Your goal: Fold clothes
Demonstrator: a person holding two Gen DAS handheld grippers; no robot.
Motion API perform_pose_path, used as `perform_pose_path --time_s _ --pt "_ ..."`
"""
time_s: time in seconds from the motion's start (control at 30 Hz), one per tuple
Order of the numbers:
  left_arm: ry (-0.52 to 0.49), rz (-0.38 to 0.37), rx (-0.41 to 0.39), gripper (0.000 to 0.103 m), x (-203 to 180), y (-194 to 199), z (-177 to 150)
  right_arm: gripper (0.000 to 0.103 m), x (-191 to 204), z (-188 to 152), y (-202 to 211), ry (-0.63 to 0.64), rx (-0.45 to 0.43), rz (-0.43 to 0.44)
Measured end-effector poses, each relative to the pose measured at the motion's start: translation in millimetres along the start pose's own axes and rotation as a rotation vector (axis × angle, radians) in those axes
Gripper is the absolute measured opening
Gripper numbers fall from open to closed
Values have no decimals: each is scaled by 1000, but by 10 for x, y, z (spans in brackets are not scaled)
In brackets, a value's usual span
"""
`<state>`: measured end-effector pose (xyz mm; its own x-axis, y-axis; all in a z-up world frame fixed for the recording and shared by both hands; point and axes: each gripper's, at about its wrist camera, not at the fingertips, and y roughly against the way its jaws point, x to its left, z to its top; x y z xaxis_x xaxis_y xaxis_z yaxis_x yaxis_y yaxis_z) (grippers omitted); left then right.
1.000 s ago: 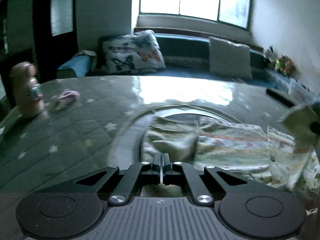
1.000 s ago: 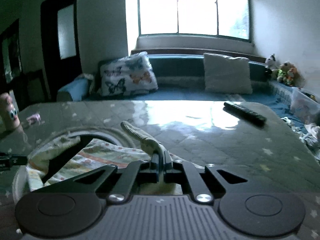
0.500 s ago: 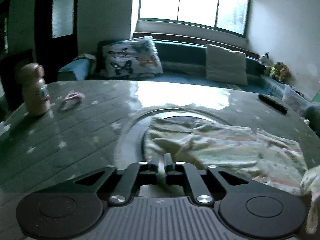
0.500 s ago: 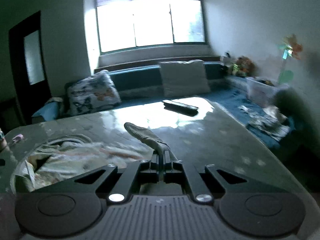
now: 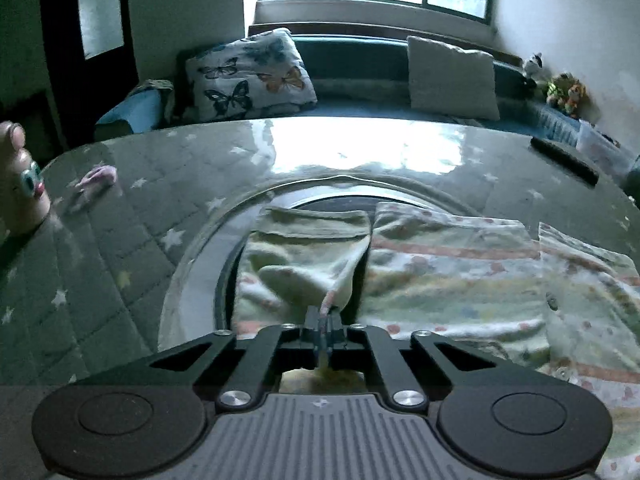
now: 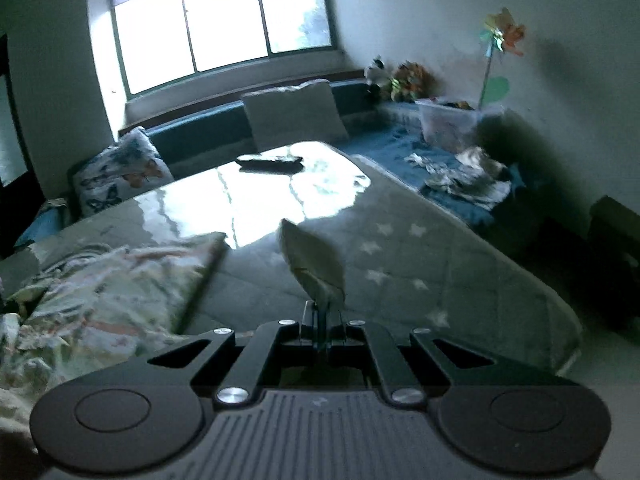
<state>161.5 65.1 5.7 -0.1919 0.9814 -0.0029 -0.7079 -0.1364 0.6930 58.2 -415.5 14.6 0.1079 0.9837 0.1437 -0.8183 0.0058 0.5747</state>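
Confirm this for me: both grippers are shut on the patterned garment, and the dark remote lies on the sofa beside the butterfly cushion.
Not quite. The remote lies on the table, near its far edge, as the right wrist view shows; the butterfly cushion sits on the sofa beyond. The rest holds: the left gripper and right gripper are each shut on the patterned garment.

Bright window (image 6: 224, 28) lights white walls above a blue cushioned bench (image 5: 360, 60).

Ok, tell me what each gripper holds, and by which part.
Both pinch the garment: left gripper shut on a hem edge, right gripper shut on a cloth end.
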Motion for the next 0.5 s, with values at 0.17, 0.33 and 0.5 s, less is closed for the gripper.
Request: perform_pose_path --time_s 0.17,0.33,0.5 --pt "47 48 -57 2 263 337 -152 4 -98 -116 -56 -32 42 -23" --pt "104 109 -95 2 581 724 -361 8 -145 -163 -39 -55 55 -40" --pt "165 143 -80 2 821 974 -708 17 -227 -190 24 -72 60 -81"
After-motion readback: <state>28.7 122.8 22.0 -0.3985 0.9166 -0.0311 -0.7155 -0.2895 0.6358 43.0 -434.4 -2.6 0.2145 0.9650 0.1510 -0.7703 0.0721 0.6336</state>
